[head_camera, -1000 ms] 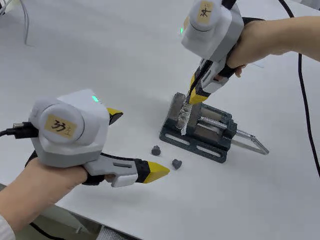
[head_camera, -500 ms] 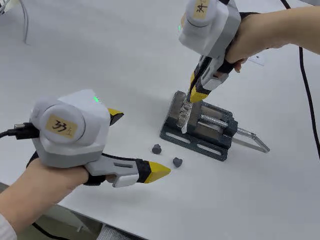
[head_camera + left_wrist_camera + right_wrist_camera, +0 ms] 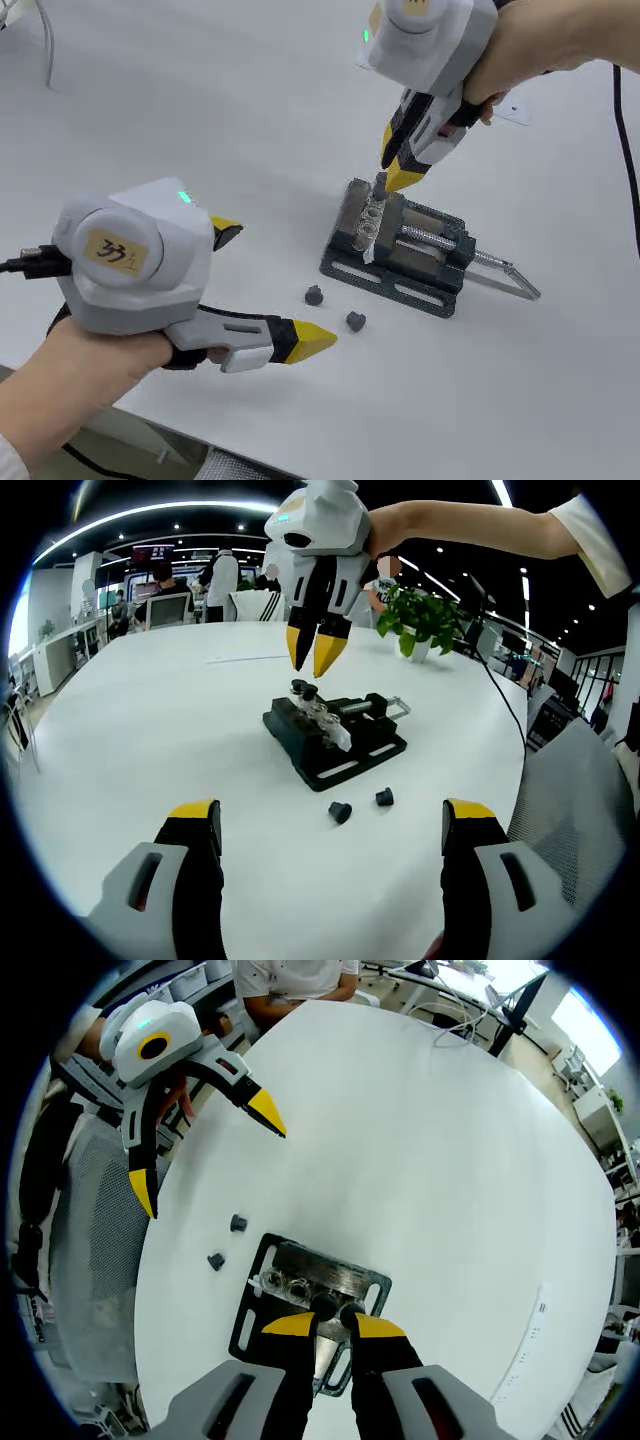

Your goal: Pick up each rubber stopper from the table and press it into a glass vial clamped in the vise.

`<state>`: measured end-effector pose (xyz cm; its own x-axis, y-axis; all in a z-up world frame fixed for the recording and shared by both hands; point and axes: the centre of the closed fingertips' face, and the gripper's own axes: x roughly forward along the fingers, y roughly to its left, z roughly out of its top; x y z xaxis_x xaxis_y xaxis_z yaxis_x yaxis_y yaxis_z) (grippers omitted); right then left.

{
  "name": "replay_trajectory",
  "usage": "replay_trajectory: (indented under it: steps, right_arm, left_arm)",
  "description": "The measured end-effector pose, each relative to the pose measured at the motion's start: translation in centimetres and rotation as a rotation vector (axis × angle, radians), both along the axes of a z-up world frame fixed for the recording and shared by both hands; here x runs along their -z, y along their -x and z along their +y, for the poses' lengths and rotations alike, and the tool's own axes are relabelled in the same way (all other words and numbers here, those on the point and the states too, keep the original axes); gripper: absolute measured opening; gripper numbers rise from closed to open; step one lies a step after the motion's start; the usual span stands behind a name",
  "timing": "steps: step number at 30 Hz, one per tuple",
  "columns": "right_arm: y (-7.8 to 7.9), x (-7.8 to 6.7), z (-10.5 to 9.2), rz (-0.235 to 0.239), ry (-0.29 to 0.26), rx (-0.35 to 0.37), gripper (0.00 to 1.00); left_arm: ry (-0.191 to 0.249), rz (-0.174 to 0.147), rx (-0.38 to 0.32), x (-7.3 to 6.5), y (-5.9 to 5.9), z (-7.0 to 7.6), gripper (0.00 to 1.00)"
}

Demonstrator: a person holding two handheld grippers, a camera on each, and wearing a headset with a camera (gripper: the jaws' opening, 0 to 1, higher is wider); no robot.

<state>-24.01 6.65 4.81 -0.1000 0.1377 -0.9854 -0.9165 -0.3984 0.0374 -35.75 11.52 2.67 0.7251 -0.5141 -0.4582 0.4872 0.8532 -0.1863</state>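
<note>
Fingers [image 3: 405,177] of the right gripper [image 3: 391,172], slightly parted and empty, hover over a dark rubber stopper [image 3: 380,185], probably for pressing it deeper.

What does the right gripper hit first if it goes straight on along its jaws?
Probably the stoppers seated on vials in the vise, just beyond the right gripper's tips; depth unclear.

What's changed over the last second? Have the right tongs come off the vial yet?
The right tongs have lifted up off the vise, leaving a stopper seated in the end vial; their jaws stand slightly apart, holding nothing. Unchanged: the left tongs hover open, and the two loose stoppers lie on the table in front of the vise.
</note>
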Motion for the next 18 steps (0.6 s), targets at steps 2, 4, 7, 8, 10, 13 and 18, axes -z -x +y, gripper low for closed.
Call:
replay_trajectory:
  steps: [2, 4, 7, 8, 10, 13, 18]
  right_arm:
    - [0.1, -0.5, -0.2, 0.008, -0.004, 0.002, 0.06]
    - [-0.3, -0.3, -0.3, 0.006, -0.008, -0.007, 0.07]
    - [0.1, -0.1, -0.2, 0.016, -0.015, -0.009, 0.04]
    - [0.2, 0.0, 0.0, 0.019, -0.018, -0.011, 0.03]
    - [0.6, 0.1, 0.0, 0.029, -0.023, -0.009, 0.03]
    - [0.9, 0.4, 0.0, 0.034, -0.019, -0.013, 0.01]
    - [0.8, 0.7, 0.0, 0.039, -0.018, -0.005, 0.01]
  left_arm:
    - [-0.001, 0.0, -0.001, -0.1, 0.0, 0.0, 0.9]
    - [0.001, -0.002, -0.003, -0.2, -0.1, 0.0, 0.9]
    - [0.001, -0.001, -0.001, -0.1, 0.0, -0.1, 0.9]
    - [0.001, 0.0, -0.001, -0.1, 0.0, -0.1, 0.89]
    - [0.001, 0.003, 0.0, 0.0, 0.1, -0.2, 0.89]
    - [0.001, 0.009, 0.004, 0.2, 0.3, -0.2, 0.89]
    - [0.001, 0.014, 0.007, 0.4, 0.3, -0.4, 0.89]
